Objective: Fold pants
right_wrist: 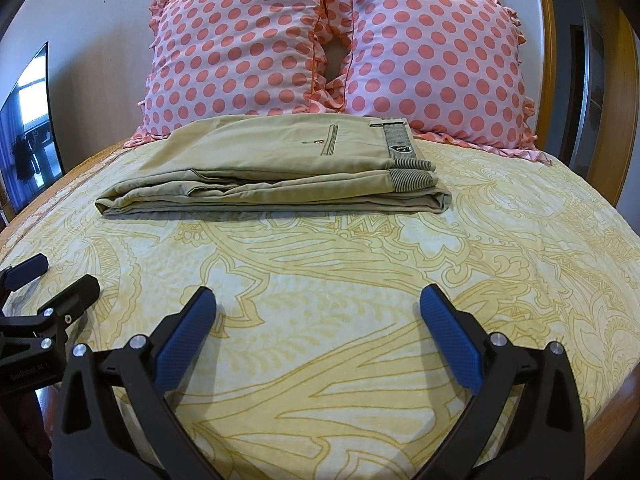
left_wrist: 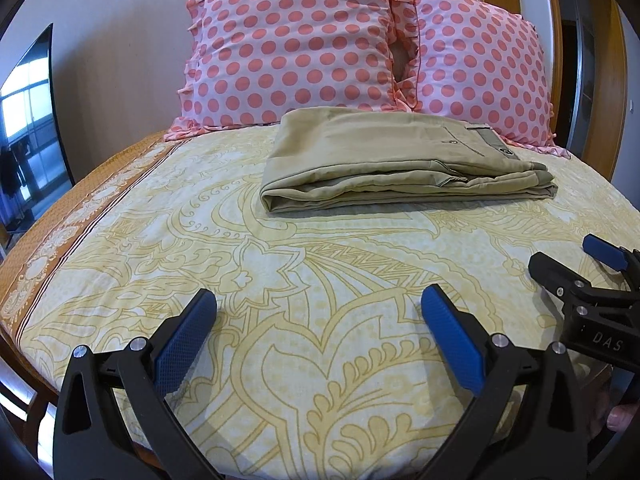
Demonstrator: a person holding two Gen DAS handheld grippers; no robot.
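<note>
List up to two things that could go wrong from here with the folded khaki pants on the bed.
1. The folded khaki pants lie in loose stacked layers; nudging their near edge might spill the fold.
2. Both claws, left claw and right claw, hang open and empty above the yellow bedsheet; reaching in could snag it and drag the pants.

The khaki pants (right_wrist: 276, 168) lie folded into a flat stack on the bed (right_wrist: 360, 280), their striped waistband at the right end of the stack. Just behind the pants, two pink polka-dot pillows (right_wrist: 248, 48) lean side by side against the wall. In front of the pants, well apart from them, the right gripper (right_wrist: 318, 308) hovers over the yellow patterned sheet with its blue-padded fingers (right_wrist: 184, 344) spread wide and nothing between them. To the front left of the pants, the left gripper (right_wrist: 52, 280) shows at the frame's edge.
</note>
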